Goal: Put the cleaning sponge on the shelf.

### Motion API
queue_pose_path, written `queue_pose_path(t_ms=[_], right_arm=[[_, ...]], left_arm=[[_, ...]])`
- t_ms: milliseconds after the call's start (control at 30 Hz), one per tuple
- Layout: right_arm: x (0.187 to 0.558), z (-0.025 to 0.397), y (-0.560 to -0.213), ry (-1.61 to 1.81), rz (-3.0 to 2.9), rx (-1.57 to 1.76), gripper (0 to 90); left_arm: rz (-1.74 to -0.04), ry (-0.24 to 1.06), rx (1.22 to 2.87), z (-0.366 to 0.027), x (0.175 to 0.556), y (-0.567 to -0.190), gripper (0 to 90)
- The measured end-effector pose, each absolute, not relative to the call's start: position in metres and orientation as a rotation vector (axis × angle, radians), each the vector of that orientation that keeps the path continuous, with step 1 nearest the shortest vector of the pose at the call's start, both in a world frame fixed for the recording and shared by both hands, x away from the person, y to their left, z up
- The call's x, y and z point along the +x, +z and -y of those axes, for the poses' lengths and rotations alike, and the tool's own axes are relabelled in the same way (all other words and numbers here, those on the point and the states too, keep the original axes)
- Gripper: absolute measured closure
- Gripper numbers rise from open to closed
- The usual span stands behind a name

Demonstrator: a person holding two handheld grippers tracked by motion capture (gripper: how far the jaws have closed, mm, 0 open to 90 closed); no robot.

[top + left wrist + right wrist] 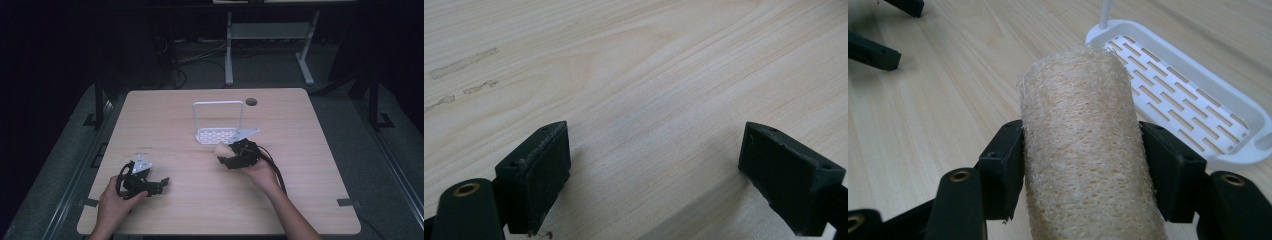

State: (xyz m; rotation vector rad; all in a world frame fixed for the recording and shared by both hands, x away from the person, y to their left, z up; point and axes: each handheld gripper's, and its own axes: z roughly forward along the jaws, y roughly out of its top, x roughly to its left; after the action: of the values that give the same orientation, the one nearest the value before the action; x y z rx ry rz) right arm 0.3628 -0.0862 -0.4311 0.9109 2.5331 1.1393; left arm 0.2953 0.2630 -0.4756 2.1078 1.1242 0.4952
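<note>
While the right tongs are pinching the loofah roll just above the bench, the carrying step is under way. The white rack is lying at 1 o'clock; next: lowering in. The left tongs are resting spread, holding nothing.

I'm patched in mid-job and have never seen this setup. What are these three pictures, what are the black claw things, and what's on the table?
A person at a wooden table holds a hand tool with two black fingers in each hand. The high view looks down from above the person's side. The other two come from cameras riding on each tool, looking along its fingers.

The right gripper is clamped around a tan loofah roll, just in front of a white slotted rack with a tall handle. The left gripper is open, holding nothing, low over bare wood at the near left of the table.
</note>
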Motion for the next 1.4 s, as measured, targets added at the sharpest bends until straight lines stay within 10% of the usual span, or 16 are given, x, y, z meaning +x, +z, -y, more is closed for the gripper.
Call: queue_pose_path(t_ms=[1400], right_arm=[[0.423, 0.061, -0.436, 1.081, -2.497, 0.973, 38.2]], left_arm=[[-1.124, 0.494, 2.111, -0.263, 0.295, -0.475, 12.7]])
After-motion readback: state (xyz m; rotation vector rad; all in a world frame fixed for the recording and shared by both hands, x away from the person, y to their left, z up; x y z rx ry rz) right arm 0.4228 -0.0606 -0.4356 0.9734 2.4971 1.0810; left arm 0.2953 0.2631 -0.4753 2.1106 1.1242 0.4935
